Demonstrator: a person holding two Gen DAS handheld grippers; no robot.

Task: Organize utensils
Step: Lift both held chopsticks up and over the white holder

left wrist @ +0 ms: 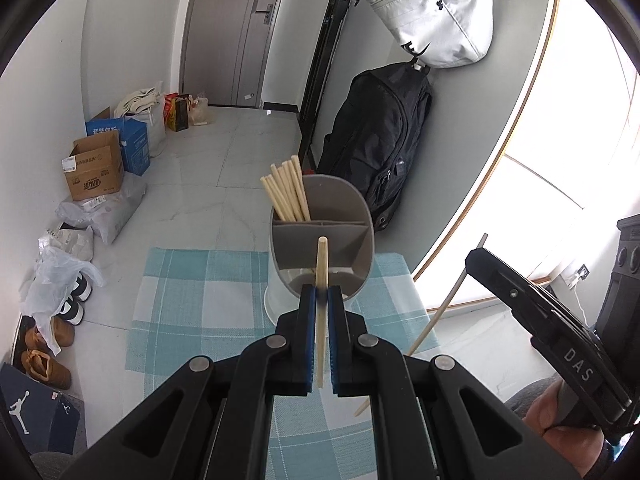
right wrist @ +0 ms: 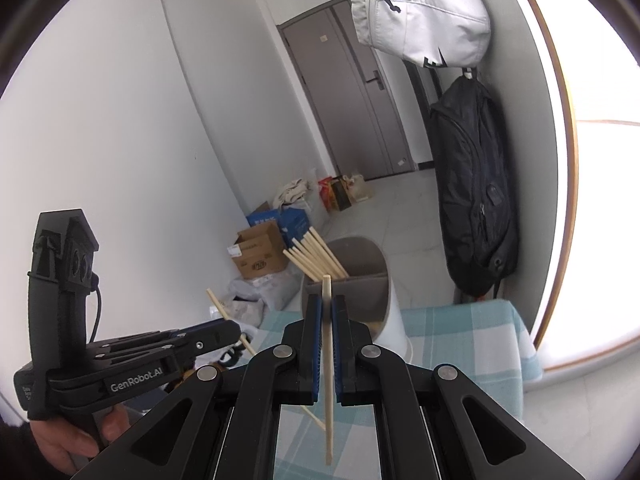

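Observation:
My left gripper [left wrist: 321, 294] is shut on a wooden chopstick [left wrist: 321, 264] that stands nearly upright between the blue pads. My right gripper [right wrist: 327, 305] is shut on a second chopstick [right wrist: 328, 360], also upright. Straight ahead stands a grey utensil holder [left wrist: 344, 200] with dividers, on a white base; several chopsticks [left wrist: 286, 194] lean in its far left compartment. In the right wrist view the same holder [right wrist: 360, 276] and its chopsticks [right wrist: 316, 258] sit just beyond the fingertips. The other gripper shows in each view: the right one [left wrist: 478, 258] with its chopstick [left wrist: 432, 322], the left one [right wrist: 236, 326] at lower left.
The holder stands on a teal and white checked cloth [left wrist: 192, 300] over a small table. A black backpack [left wrist: 372, 140] and white bag [left wrist: 436, 12] hang on the wall behind. Cardboard boxes [left wrist: 96, 168], bags and shoes [left wrist: 48, 344] lie on the floor at left.

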